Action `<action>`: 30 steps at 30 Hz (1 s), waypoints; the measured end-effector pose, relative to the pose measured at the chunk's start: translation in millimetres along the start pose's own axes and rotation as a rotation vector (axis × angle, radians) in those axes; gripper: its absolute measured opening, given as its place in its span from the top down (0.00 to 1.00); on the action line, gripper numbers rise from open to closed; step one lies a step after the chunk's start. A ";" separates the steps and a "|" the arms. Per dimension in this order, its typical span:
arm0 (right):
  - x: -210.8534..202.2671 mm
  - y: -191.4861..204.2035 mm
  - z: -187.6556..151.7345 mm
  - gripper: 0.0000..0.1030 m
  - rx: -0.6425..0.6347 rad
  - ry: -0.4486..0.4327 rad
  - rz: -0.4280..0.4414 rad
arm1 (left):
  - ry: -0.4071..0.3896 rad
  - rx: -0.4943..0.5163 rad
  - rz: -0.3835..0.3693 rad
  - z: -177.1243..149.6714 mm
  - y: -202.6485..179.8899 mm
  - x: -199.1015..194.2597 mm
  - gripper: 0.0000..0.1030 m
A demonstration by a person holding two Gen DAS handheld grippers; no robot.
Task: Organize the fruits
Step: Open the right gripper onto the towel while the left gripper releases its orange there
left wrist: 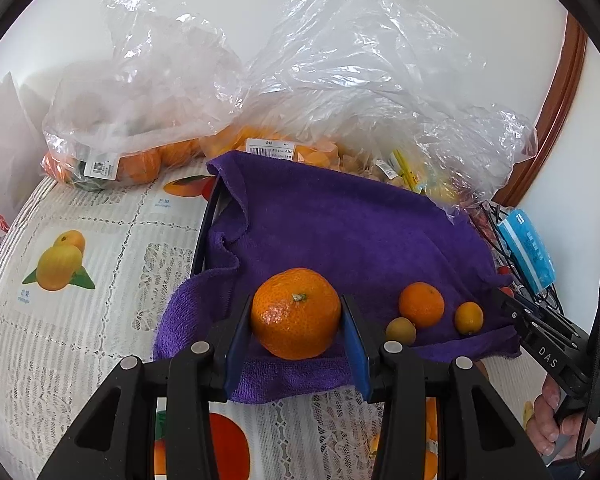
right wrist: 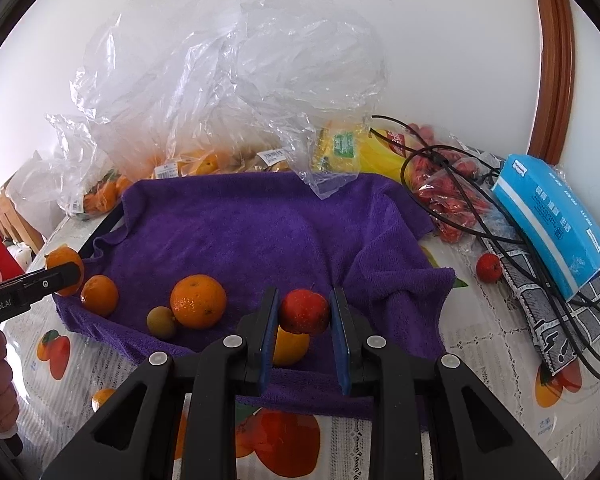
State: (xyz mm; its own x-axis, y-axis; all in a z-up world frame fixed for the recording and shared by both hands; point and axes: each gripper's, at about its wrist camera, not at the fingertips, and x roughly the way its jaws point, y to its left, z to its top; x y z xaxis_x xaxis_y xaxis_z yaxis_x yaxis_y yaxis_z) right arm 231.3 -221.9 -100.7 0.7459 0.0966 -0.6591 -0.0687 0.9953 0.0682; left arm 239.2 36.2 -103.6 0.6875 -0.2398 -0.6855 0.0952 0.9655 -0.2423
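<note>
My left gripper (left wrist: pixel 296 307) is shut on a large orange (left wrist: pixel 296 322), held just over the front of a purple towel (left wrist: pixel 339 232). On the towel to its right lie a small orange (left wrist: pixel 421 305), a kumquat (left wrist: pixel 468 317) and a small brownish-green fruit (left wrist: pixel 400 331). My right gripper (right wrist: pixel 304 299) is shut on a small red fruit (right wrist: pixel 303 313) above the towel (right wrist: pixel 240 232); a yellow-orange fruit (right wrist: pixel 290 347) lies right under it. Further left on the towel sit an orange (right wrist: pixel 198 301), the brownish fruit (right wrist: pixel 162 322) and another orange (right wrist: pixel 99 295).
The towel covers a black tray (left wrist: pixel 203 236). Clear plastic bags of oranges (left wrist: pixel 140 160) stand behind it against the wall. To the right are a bag of red fruits (right wrist: pixel 443 204), black cables (right wrist: pixel 511 236), a blue tissue pack (right wrist: pixel 551 224) and a loose red fruit (right wrist: pixel 488 267).
</note>
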 end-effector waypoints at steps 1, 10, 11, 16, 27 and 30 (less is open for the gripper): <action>0.4 0.1 -0.1 0.76 0.000 0.001 -0.001 | -0.002 0.000 -0.001 0.1 0.0 -0.3 0.60; 8.9 2.6 -3.5 0.76 -0.010 0.028 -0.003 | -0.002 -0.004 0.000 0.3 1.0 -0.4 0.60; 9.8 3.2 -3.8 0.76 -0.012 0.031 -0.003 | -0.004 -0.006 -0.002 0.6 1.3 -1.1 0.60; 9.5 3.0 -4.5 0.76 -0.014 0.031 -0.008 | -0.007 -0.009 -0.005 0.7 1.9 -2.8 0.60; 10.7 -4.2 -3.6 0.75 -0.001 0.043 -0.021 | -0.008 -0.015 -0.017 -0.4 2.1 -3.5 0.60; 10.6 -5.3 -3.8 0.75 0.002 0.048 -0.021 | -0.006 -0.011 -0.019 -1.0 0.8 -3.1 0.60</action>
State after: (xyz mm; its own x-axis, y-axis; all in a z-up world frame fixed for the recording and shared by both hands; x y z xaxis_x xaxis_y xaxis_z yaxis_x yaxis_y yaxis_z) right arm 237.1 -226.1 -110.9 0.7143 0.0763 -0.6956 -0.0523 0.9971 0.0557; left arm 236.4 37.6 -102.4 0.6901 -0.2579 -0.6762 0.1004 0.9595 -0.2634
